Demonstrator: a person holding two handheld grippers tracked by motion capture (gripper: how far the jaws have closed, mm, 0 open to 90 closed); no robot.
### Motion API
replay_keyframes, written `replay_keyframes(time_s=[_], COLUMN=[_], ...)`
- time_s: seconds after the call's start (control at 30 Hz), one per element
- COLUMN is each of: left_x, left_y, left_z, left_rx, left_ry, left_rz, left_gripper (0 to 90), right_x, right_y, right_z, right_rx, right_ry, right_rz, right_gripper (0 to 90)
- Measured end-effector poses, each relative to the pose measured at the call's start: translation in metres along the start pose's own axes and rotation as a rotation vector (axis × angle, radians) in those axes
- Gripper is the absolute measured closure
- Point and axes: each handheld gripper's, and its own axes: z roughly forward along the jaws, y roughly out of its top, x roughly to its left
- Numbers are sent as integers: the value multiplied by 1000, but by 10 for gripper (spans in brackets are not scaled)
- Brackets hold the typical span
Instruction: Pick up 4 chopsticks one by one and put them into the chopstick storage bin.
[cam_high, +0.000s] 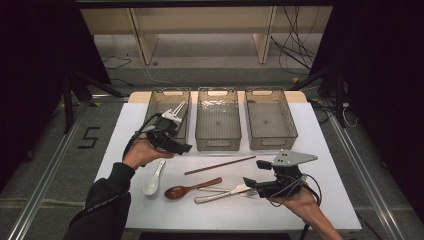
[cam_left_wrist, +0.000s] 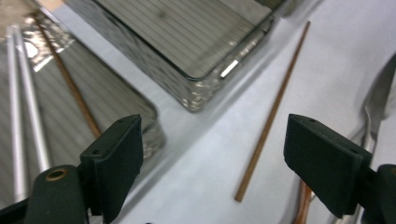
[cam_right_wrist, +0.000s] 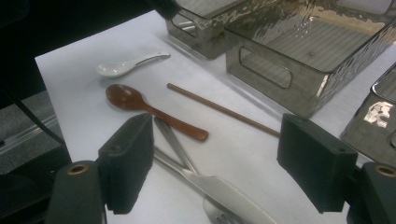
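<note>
Where ribbed bins gleam, slim wooden chopstick (cam_high: 220, 165) between matte-black tools.

Three bins (cam_high: 218, 120) in row at table's (cam_high: 330, 200) 12 o'clock; chopstick (cam_high: 220, 165) at centre; ladle spoon (cam_high: 154, 178) at 8; wooden spoon (cam_high: 190, 189), knife (cam_high: 220, 195) at 6.

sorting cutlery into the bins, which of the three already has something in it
The left bin, under the left gripper. The left gripper view shows a brown chopstick and metal sticks lying in it; the middle bin and right bin are bare.
</note>
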Motion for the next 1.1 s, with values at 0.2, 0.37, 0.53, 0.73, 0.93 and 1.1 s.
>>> replay_keyframes(time_s=[0.2, 0.37, 0.53, 0.73, 0.93, 1.1], left_x=[-14, -21, -27, -29, -28, -31], left_y=[0, -2, -4, -8, -13, -16], left_z=[15, 29, 39, 51, 61, 70], left_rx=[74, 139, 186, 235, 280, 319], left_ry=[-33, -39, -44, -43, -46, -40], left_rz=[38, 55, 78, 100, 98, 107], left_gripper=[195, 195, 196, 238, 321, 391], right_x=[0, 0, 0, 0, 0, 1], right_y=[0, 0, 0, 0, 0, 0], right_z=[0, 0, 1, 1, 1, 1], right_rx=[-3, -1, 0, 5, 5, 5], right_ry=[1, 3, 3, 5, 4, 6], right_rz=[-1, -1, -1, -4, -3, -7], right_gripper=[280, 279, 280, 279, 280, 280])
